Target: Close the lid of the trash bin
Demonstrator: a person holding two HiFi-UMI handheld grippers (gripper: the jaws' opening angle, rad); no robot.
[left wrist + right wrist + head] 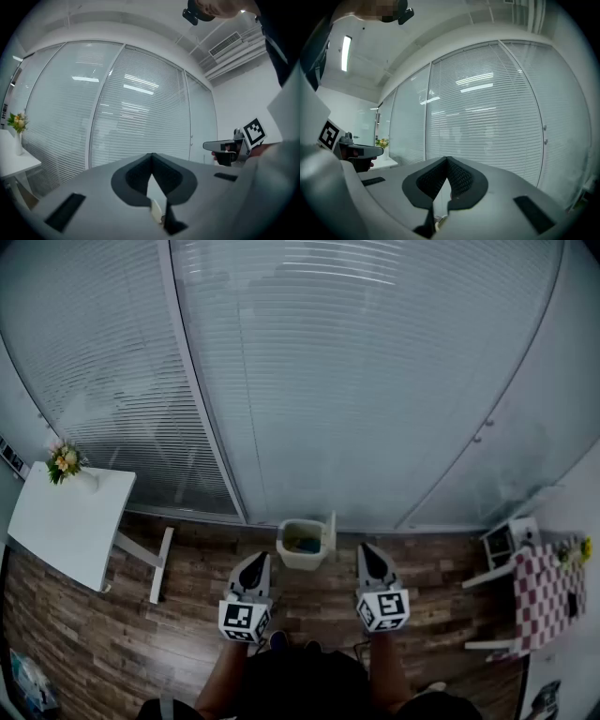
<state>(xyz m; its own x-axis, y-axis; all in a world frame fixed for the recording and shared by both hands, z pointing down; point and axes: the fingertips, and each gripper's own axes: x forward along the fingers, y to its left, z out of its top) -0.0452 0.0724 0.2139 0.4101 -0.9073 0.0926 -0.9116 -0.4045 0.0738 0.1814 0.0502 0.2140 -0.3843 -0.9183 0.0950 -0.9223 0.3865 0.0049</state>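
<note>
A small cream trash bin [302,549] stands on the wooden floor against the glass wall. Its lid [331,532] stands upright at the bin's right side, and something blue lies inside. My left gripper [256,566] is held level to the lower left of the bin, and my right gripper [368,556] to its lower right. Neither touches the bin. The left gripper [151,158] is shut and holds nothing. The right gripper [446,161] is also shut and holds nothing. Both gripper views face the blinds, and the bin is hidden in them.
A white table [67,523] with a vase of flowers [64,462] stands at the left. A table with a checkered cloth [548,594] and a white rack [507,541] stand at the right. A glass wall with blinds [356,381] runs behind the bin.
</note>
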